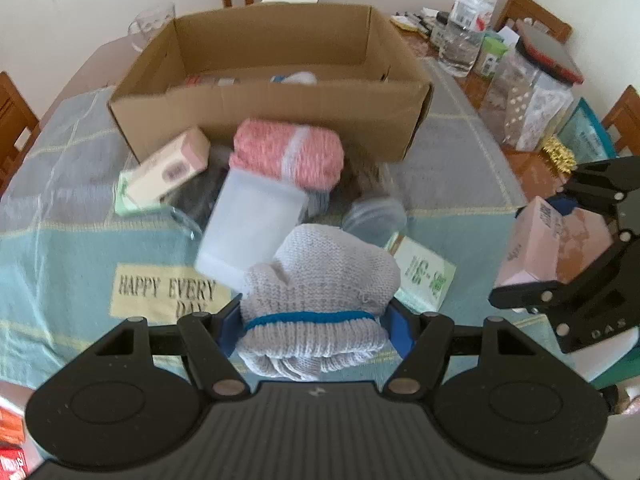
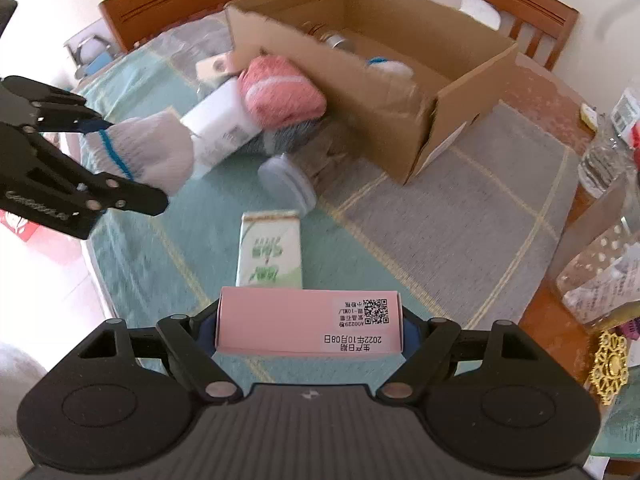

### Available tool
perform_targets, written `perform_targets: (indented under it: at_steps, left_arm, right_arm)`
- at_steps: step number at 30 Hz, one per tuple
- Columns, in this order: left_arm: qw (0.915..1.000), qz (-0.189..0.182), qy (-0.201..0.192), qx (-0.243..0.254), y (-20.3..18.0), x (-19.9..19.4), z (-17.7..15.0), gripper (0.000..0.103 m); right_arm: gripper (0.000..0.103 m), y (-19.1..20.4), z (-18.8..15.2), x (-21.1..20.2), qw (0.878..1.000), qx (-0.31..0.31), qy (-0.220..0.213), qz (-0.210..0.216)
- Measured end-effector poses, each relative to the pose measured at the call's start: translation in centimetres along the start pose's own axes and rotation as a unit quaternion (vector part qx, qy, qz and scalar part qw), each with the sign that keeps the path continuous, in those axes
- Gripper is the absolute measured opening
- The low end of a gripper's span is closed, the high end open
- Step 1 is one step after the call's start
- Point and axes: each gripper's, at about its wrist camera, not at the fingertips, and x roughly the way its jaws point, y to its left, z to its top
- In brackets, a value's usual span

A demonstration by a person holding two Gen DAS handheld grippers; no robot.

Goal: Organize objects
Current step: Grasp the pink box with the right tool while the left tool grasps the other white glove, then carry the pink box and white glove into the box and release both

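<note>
**Between both grippers: a knit glove and a pink carton, held above the table**

Between the blue pads of the left gripper [image 1: 314,326] sits a white knit glove [image 1: 320,276], pinched at its ribbed cuff where a blue band runs round it; the soft, bunched fingers point forward over the table. Its weave is coarse and loose. The right gripper [image 2: 310,328] is closed on a pink box [image 2: 308,326], a flat rectangular carton of smooth card with a white label bearing a QR code and printed date. Both things are held clear of the cloth.

Just beyond the glove lies a translucent white plastic container [image 1: 250,230], blurred, with a rolled pink-and-white knit bundle [image 1: 287,154] at its far end. A round clear lid or jar [image 2: 286,184] rests on its side nearby, on top of something dark and fuzzy that I cannot identify. A white-and-green carton [image 2: 270,256] lies flat on the cloth ahead of the pink box, and a second pink-and-cream carton [image 1: 170,170] lies tilted to the left of the bundle.

Behind them stands an open cardboard box [image 1: 272,100], corrugated brown, with a few items inside, one white with a blue band. All of it stands on a teal and grey checked tablecloth [image 1: 460,160] with a patch reading "HAPPY EVERY DAY". A plastic water bottle [image 1: 466,28] and a clear square jar with a red lid [image 1: 528,96] stand at the table's right edge; wooden chairs [image 2: 172,0] surround it.
</note>
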Motion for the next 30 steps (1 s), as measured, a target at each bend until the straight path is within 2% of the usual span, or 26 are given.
perform_targets:
  at_steps: [13, 30]
  left_arm:
    - [0.9978, -0.023, -0.024, 0.058, 3.0, -2.1, 8.5, 0.07]
    - [0.9941, -0.029, -0.046, 0.093, 6.3, 1.7, 18.7, 0.07]
  right_arm:
    - [0.085, -1.5, 6.8, -2.5, 0.998, 0.012, -0.054, -0.032]
    - [0.085, -3.0, 15.0, -0.4, 0.993, 0.047, -0.092, -0.053]
